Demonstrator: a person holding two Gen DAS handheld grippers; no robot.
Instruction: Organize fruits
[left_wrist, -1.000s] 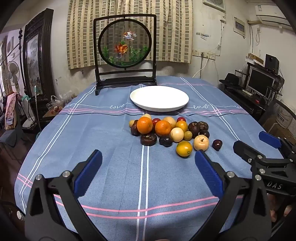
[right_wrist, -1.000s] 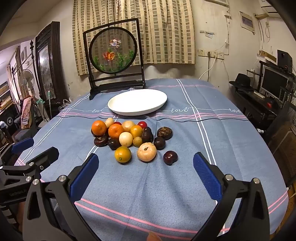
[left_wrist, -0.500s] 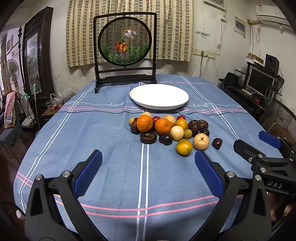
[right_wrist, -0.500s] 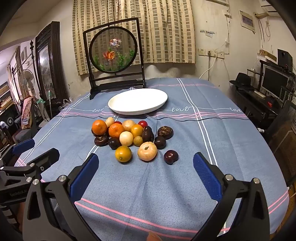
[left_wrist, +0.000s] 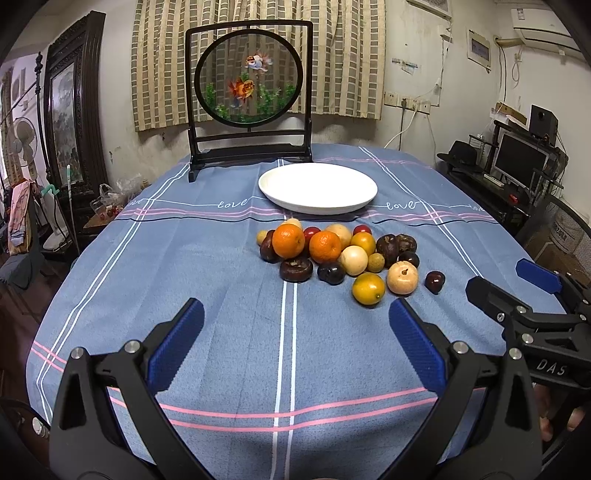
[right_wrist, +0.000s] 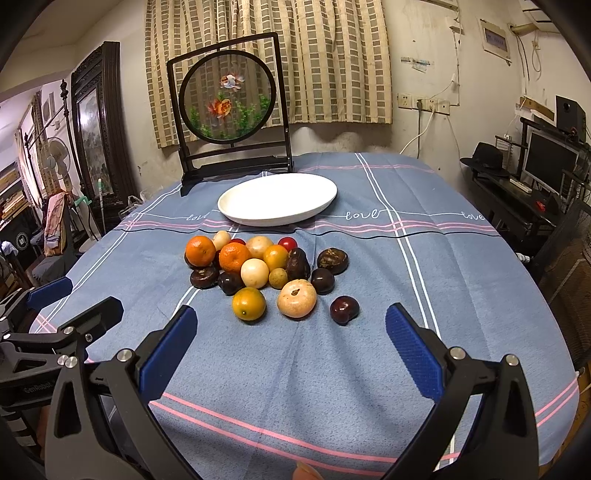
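A heap of several small fruits (left_wrist: 340, 254) lies mid-table: two oranges (left_wrist: 288, 240), yellow, cream, red and dark ones. It also shows in the right wrist view (right_wrist: 266, 269). An empty white plate (left_wrist: 317, 188) (right_wrist: 277, 199) sits just behind the heap. My left gripper (left_wrist: 295, 343) is open and empty, above the cloth short of the fruit. My right gripper (right_wrist: 288, 343) is open and empty, just short of a yellow fruit (right_wrist: 248, 304), a cream fruit (right_wrist: 296, 298) and a dark plum (right_wrist: 344, 309).
A framed round goldfish screen (left_wrist: 249, 96) stands at the table's far edge behind the plate. The blue cloth (left_wrist: 221, 295) covers the table. A desk with a monitor (left_wrist: 521, 158) stands to the right, a fan and a dark cabinet to the left.
Both grippers have edged slightly forward toward the fruit, so the heap sits a little nearer. Both stay open. Nothing on the table has moved.
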